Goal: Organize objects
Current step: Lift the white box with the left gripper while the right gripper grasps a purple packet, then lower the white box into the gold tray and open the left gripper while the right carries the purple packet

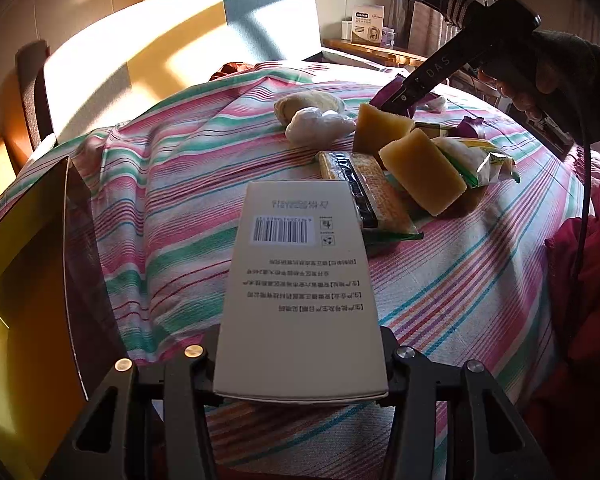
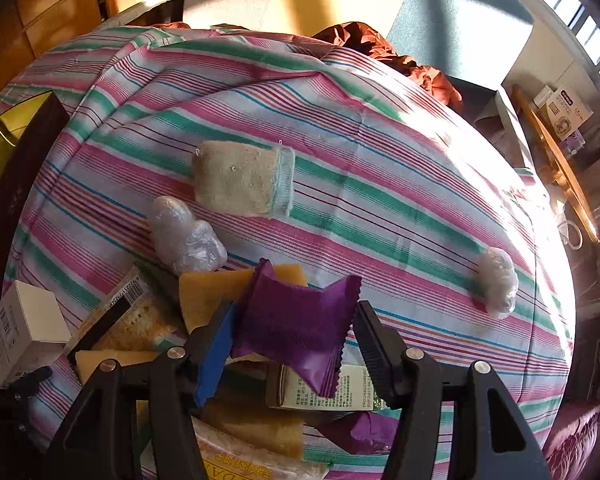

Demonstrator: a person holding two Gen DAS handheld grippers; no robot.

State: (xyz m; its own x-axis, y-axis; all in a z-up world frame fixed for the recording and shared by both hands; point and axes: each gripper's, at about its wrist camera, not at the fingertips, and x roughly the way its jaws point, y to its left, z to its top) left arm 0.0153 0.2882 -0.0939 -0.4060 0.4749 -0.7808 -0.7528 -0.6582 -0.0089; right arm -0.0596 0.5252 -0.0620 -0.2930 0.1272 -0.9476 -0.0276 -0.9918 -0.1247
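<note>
My left gripper (image 1: 300, 376) is shut on a white carton box (image 1: 296, 292) with a barcode, held over the striped cloth; the box also shows in the right wrist view (image 2: 24, 332). My right gripper (image 2: 296, 332) is shut on a purple snack packet (image 2: 300, 328), above the pile; it shows in the left wrist view (image 1: 396, 98) at the far side of the pile. The pile holds yellow sponges (image 1: 420, 168), cracker packs (image 1: 364, 192) and a green-white packet (image 1: 476, 156).
A folded grey sock (image 2: 244, 178) and a crumpled plastic glove (image 2: 188, 236) lie beyond the pile. Another plastic wad (image 2: 498, 280) lies at the right. A dark box with a yellow inside (image 1: 24, 280) stands at the left edge. A red garment (image 1: 580, 280) lies right.
</note>
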